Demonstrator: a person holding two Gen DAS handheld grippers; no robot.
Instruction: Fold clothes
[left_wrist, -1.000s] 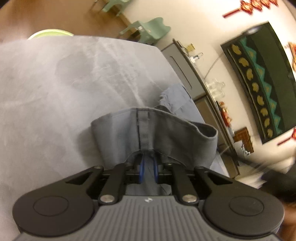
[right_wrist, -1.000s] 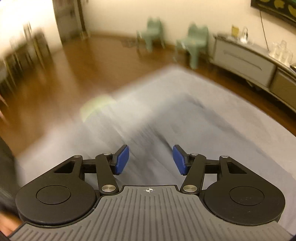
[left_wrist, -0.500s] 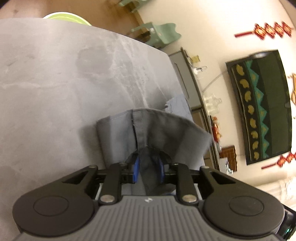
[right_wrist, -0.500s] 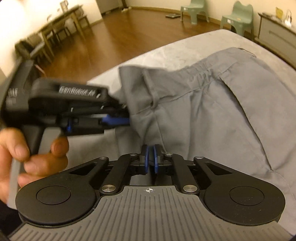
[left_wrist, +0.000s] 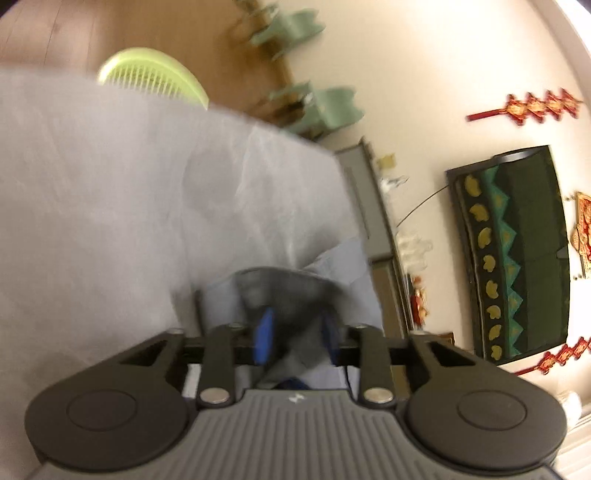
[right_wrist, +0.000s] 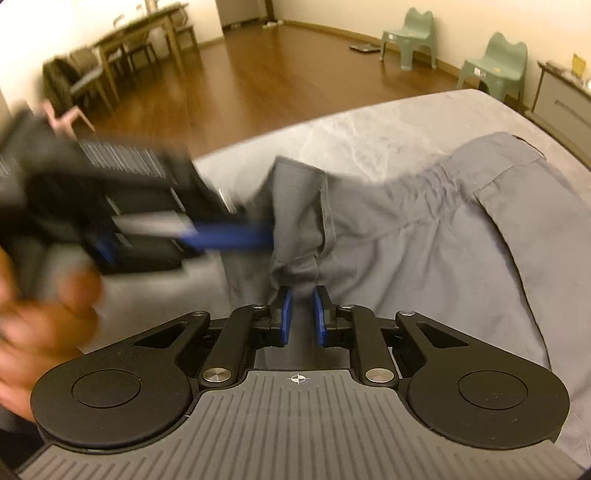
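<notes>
Grey shorts (right_wrist: 424, 236) lie spread on the grey-covered table (right_wrist: 362, 125), waistband toward the far right. My right gripper (right_wrist: 300, 317) has its blue pads slightly apart with a fold of the shorts' fabric between them. My left gripper (left_wrist: 295, 332) is open, pads apart around a bunched edge of the shorts (left_wrist: 280, 291). In the right wrist view the left gripper (right_wrist: 255, 236) is blurred at the left, its blue fingers pointing into the raised fabric edge.
A light green basket (left_wrist: 151, 79) stands beyond the table's far edge. Green chairs (right_wrist: 491, 62), a grey sideboard (right_wrist: 565, 99) and a dining table (right_wrist: 144, 40) stand around on the wood floor. A dark wall hanging (left_wrist: 517, 254) is on the right.
My left gripper has opened from its grip on the shorts' edge. My right gripper's pads have parted slightly around the fabric fold. The left gripper moves, blurred.
</notes>
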